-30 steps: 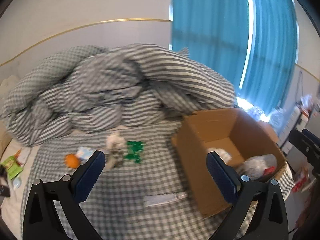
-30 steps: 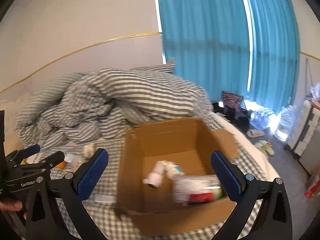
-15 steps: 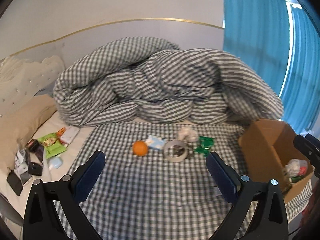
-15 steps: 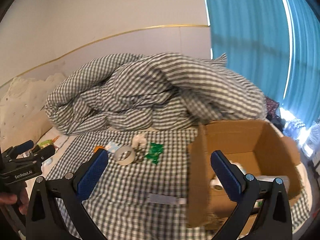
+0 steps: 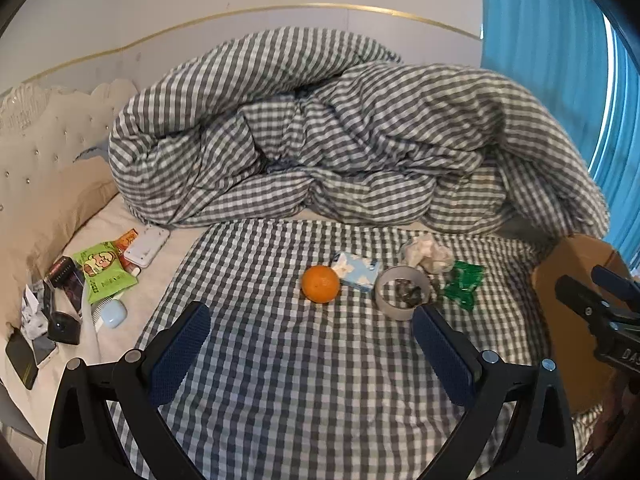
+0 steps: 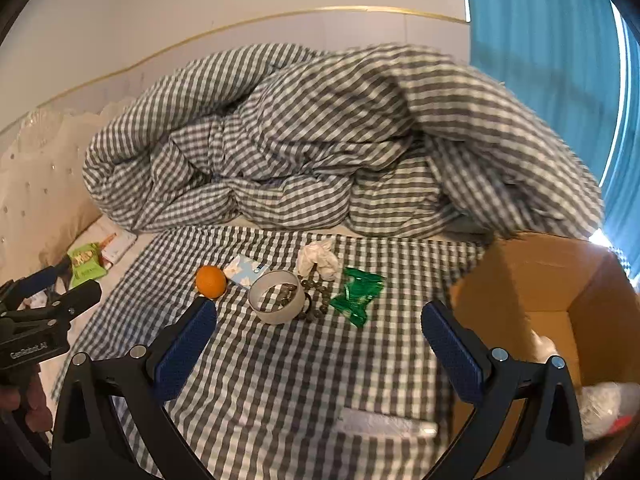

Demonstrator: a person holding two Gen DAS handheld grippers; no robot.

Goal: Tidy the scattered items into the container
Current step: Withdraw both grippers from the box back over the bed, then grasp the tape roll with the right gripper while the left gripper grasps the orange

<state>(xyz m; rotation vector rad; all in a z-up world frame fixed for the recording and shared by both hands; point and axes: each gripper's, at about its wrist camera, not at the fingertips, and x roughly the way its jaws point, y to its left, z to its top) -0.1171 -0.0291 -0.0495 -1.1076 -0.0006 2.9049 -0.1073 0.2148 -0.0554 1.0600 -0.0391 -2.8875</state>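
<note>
Left tongs [image 5: 308, 344]: now swung away from the cardboard box [image 5: 576, 264], which has slid to the right edge of their view; they face the orange [image 5: 320, 284] and the tape roll [image 5: 402, 292].
Right tongs [image 6: 320, 330]: turned left too; the box [image 6: 560, 280], a second ago centred between the blue pads [image 6: 186, 336], now lies at the right.
Newly in view: the items beside the pillow, among them the green snack packet [image 5: 105, 270].
Sharpness: blur gone in the left view.
</note>
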